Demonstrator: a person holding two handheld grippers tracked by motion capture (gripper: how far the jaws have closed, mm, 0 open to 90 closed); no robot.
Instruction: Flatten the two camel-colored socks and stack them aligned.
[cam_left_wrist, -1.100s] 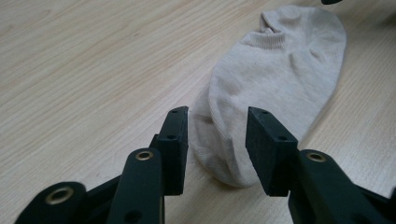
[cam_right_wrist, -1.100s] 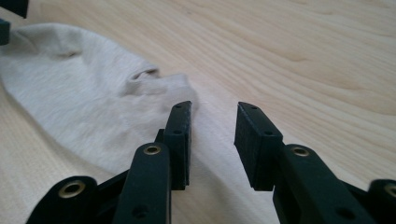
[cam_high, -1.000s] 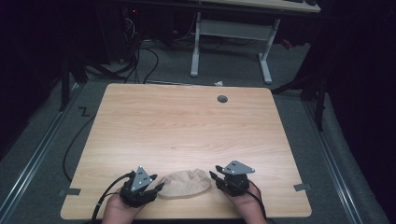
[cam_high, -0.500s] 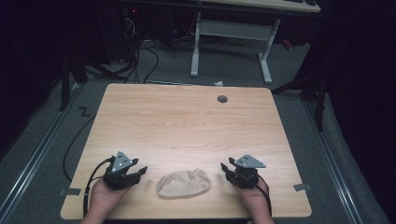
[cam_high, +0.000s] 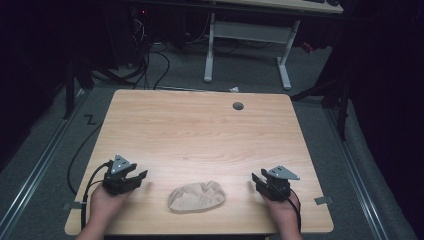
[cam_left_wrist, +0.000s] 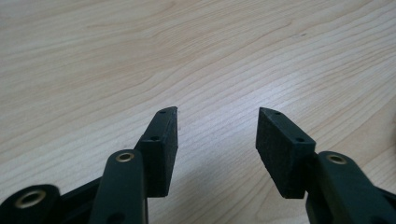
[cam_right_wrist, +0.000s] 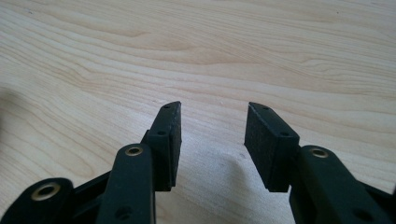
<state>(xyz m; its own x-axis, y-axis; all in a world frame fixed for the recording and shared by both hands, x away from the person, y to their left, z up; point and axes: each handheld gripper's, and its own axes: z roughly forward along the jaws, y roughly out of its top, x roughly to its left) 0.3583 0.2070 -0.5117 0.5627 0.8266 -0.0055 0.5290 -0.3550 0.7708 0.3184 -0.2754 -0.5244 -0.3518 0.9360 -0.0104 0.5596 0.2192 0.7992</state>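
A crumpled beige cloth (cam_high: 196, 196) lies in a low heap near the front edge of the wooden table (cam_high: 200, 135), touched by neither gripper. My left gripper (cam_high: 139, 176) rests well to its left, held in a hand. In the left gripper view, that gripper (cam_left_wrist: 217, 112) is open over bare wood, its jaws having just been opening with nothing between them. My right gripper (cam_high: 256, 180) sits to the cloth's right. In the right gripper view it (cam_right_wrist: 214, 105) is open too, its jaws having just opened further, empty.
A grey round grommet (cam_high: 238, 106) sits near the table's back edge. Black cables (cam_high: 150, 60) trail on the carpet behind and left of the table. A white desk frame (cam_high: 247, 35) stands farther back. Grey tape tabs (cam_high: 323, 201) mark the front corners.
Both grippers have drawn outward from the ends of the cloth, the left one leftward and the right one rightward, with jaws wider. The cloth stays on the table between them.
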